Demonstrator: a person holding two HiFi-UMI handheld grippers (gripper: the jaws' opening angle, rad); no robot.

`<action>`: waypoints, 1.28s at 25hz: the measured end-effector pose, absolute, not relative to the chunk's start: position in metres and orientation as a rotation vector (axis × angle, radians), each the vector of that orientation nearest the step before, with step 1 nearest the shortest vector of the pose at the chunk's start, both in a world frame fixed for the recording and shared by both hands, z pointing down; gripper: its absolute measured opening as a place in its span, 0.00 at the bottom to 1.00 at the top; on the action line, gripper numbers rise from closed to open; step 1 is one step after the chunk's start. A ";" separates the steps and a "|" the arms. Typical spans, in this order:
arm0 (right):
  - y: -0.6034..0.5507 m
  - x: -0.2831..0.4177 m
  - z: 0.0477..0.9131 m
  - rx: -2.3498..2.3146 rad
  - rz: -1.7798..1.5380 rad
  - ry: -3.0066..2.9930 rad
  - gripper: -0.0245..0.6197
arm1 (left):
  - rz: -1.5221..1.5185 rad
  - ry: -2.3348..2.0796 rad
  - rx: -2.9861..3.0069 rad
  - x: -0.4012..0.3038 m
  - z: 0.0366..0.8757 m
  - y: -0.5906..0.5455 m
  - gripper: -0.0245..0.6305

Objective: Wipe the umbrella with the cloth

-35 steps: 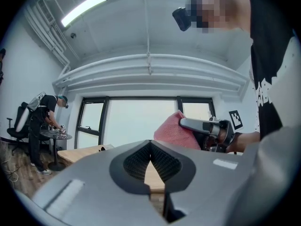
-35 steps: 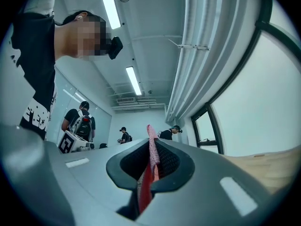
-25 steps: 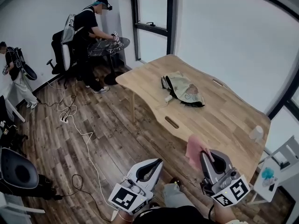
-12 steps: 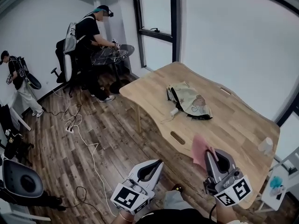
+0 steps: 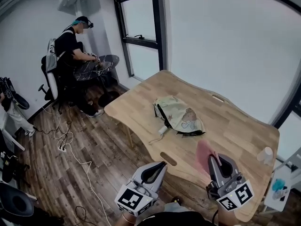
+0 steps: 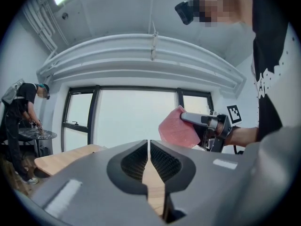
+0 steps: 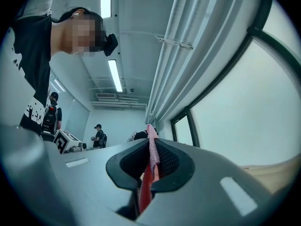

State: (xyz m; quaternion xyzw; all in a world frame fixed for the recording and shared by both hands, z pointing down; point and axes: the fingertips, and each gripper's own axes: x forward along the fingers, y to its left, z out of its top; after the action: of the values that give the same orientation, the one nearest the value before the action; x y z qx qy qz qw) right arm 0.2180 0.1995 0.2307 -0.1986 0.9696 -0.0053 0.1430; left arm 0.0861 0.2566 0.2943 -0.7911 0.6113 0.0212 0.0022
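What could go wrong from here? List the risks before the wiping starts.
1. The umbrella lies loose on the table. The left tool is shut, empty and away from it, so wiping may just push it along.
2. The right tool holds the cloth by one end; dragging might pull it free.
3. A white cup stands near the table's edge by the right tool and could get knocked off.

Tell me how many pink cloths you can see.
1. The pink cloth is pinched in the right gripper, low in the head view. None shows on the wooden table, though the folded umbrella could hide one.
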 end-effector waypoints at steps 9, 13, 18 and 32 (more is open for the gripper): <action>0.128 0.226 0.235 -0.681 0.001 2.778 0.07 | 0.058 1.799 -2.581 0.099 0.305 0.168 0.10; 0.110 0.230 0.246 -0.722 -0.024 2.781 0.07 | 0.002 1.826 -2.631 0.103 0.323 0.143 0.10; 0.097 0.234 0.251 -0.769 -0.051 2.767 0.07 | -0.041 1.697 -2.675 0.118 0.338 0.112 0.10; 0.042 0.222 0.272 -1.031 -0.098 2.732 0.07 | -0.135 1.603 -2.770 0.115 0.412 0.000 0.30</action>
State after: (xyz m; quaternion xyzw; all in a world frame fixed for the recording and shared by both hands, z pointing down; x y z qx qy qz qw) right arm 0.2215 0.0415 0.2716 -0.3507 0.9294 -0.0333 0.1097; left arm 0.1155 -0.0003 0.4124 -0.8644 0.5001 -0.0422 -0.0308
